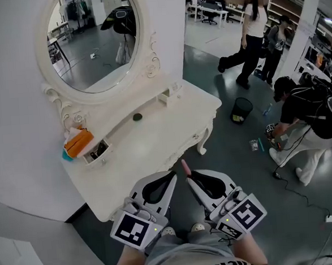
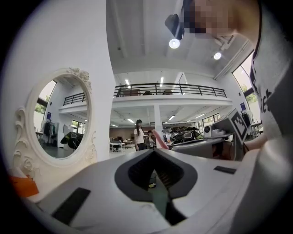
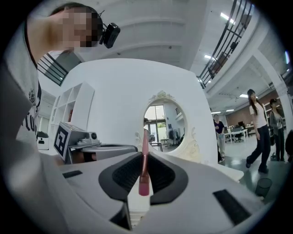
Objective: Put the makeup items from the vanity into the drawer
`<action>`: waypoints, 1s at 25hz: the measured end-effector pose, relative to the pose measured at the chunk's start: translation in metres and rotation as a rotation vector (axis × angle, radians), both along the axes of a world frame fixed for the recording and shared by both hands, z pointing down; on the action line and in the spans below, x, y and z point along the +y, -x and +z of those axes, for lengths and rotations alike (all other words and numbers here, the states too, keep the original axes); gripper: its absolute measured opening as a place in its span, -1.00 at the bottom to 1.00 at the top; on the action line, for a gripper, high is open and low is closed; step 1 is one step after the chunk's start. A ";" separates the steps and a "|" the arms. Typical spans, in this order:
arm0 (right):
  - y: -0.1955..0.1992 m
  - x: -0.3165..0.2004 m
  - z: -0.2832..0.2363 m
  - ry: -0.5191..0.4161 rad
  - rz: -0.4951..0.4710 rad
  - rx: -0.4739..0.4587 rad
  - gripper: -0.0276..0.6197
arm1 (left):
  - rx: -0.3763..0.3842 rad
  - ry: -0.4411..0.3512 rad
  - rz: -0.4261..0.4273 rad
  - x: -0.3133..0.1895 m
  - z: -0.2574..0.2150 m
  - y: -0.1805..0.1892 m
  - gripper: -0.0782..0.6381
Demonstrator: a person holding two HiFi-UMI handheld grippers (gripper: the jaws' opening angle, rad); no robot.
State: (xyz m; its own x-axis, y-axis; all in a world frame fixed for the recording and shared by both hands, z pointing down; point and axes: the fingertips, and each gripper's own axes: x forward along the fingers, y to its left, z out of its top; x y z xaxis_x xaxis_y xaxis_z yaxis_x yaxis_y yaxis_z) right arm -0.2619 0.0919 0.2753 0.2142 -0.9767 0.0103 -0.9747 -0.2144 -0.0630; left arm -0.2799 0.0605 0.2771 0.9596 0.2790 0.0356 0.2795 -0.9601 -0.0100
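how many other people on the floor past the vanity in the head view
3. One person in a white top stands at top right, a second person in dark clothes is right beside them, a third person crouches at the right edge. More may be hidden.

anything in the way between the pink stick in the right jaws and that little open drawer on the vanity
Nothing visible. The pink stick is clamped in the right gripper, and the vanity top between it and the small open drawer lies bare. The left gripper sits beside, off that path.
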 end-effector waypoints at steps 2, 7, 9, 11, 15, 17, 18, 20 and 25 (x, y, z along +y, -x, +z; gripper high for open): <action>0.002 -0.004 0.000 -0.002 0.007 -0.002 -0.73 | 0.000 0.004 0.002 -0.005 0.001 0.002 -0.73; 0.006 -0.013 -0.002 -0.031 0.033 -0.020 -0.73 | 0.006 0.001 0.016 -0.018 0.002 0.007 -0.73; 0.005 -0.015 0.000 -0.030 0.055 -0.010 -0.73 | 0.012 -0.001 0.026 -0.022 0.003 0.008 -0.73; 0.004 -0.015 0.003 -0.028 0.076 -0.002 -0.73 | 0.016 0.000 0.037 -0.025 0.005 0.008 -0.73; 0.000 -0.010 0.005 -0.026 0.103 -0.011 -0.73 | 0.017 -0.001 0.064 -0.024 0.008 0.002 -0.73; -0.004 -0.009 0.004 -0.017 0.113 0.001 -0.73 | 0.019 -0.001 0.071 -0.023 0.006 -0.003 -0.73; -0.007 -0.008 0.003 -0.015 0.114 0.007 -0.73 | 0.020 -0.002 0.073 -0.022 0.006 -0.006 -0.73; -0.012 -0.008 0.002 -0.014 0.111 0.014 -0.73 | 0.018 -0.003 0.070 -0.021 0.006 -0.012 -0.73; -0.036 -0.007 0.005 -0.007 0.077 0.025 -0.73 | 0.009 0.004 0.044 -0.018 0.009 -0.038 -0.73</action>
State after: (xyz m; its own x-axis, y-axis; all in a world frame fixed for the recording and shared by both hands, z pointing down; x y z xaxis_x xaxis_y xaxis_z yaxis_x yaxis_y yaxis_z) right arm -0.2260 0.0847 0.2805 0.2888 -0.9574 -0.0023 -0.9566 -0.2885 -0.0406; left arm -0.2419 0.0424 0.2864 0.9468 0.3209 0.0257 0.3213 -0.9469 -0.0092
